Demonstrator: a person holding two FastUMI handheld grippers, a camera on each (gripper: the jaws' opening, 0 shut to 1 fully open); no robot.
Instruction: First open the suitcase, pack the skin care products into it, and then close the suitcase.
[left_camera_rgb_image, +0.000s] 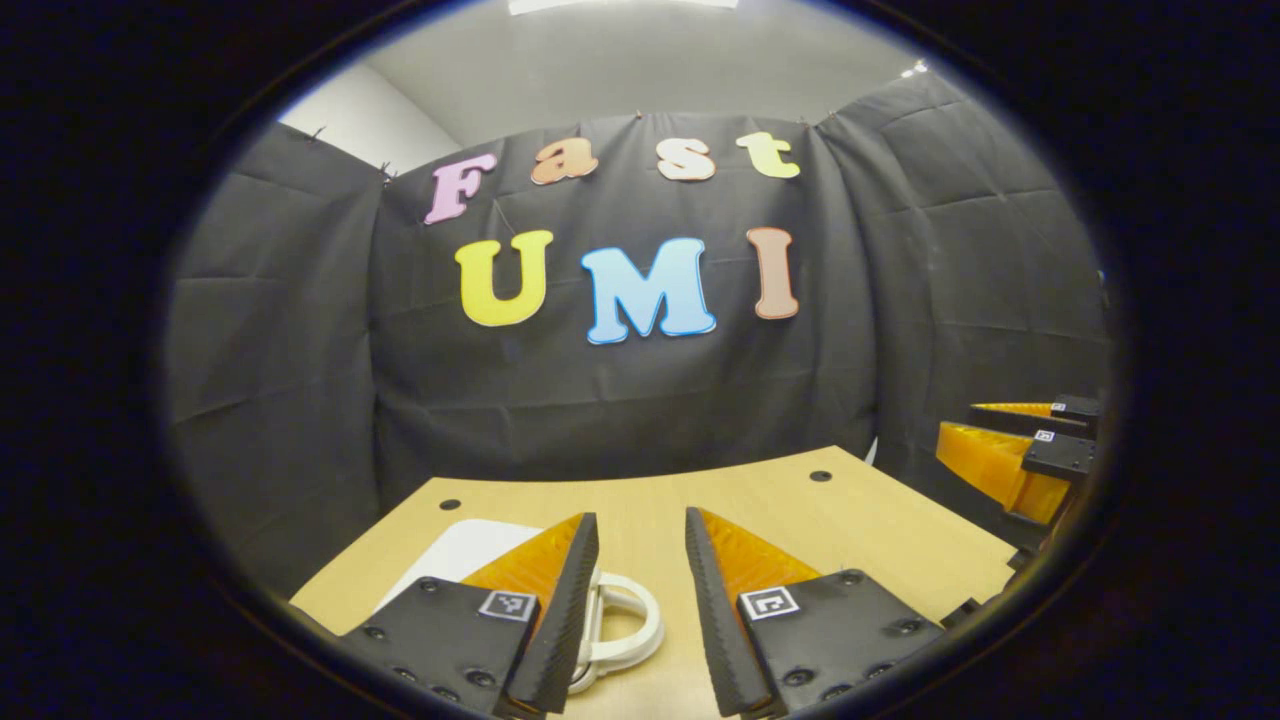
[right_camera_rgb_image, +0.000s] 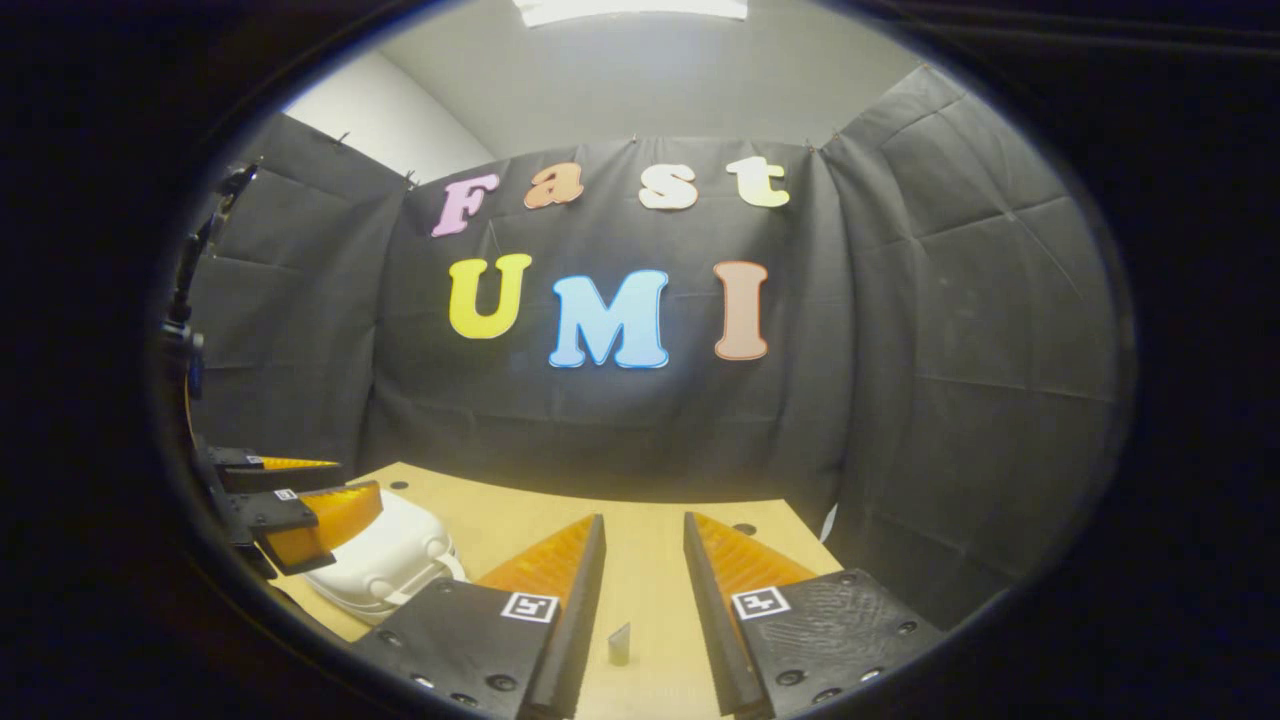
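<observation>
Hand-held gripper (left_camera_rgb_image: 640, 620), square markers, screws

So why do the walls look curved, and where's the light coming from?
Left gripper view: the fisheye lens bows the light wooden table's far edge and the cloth wall. Right gripper view: a bright ceiling light panel glares at the top; the white hard-shell suitcase looks evenly lit.

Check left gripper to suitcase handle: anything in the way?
Nothing visible. The left gripper is open above the table, and the suitcase handle lies just below its fingers, with no object between them.
</observation>
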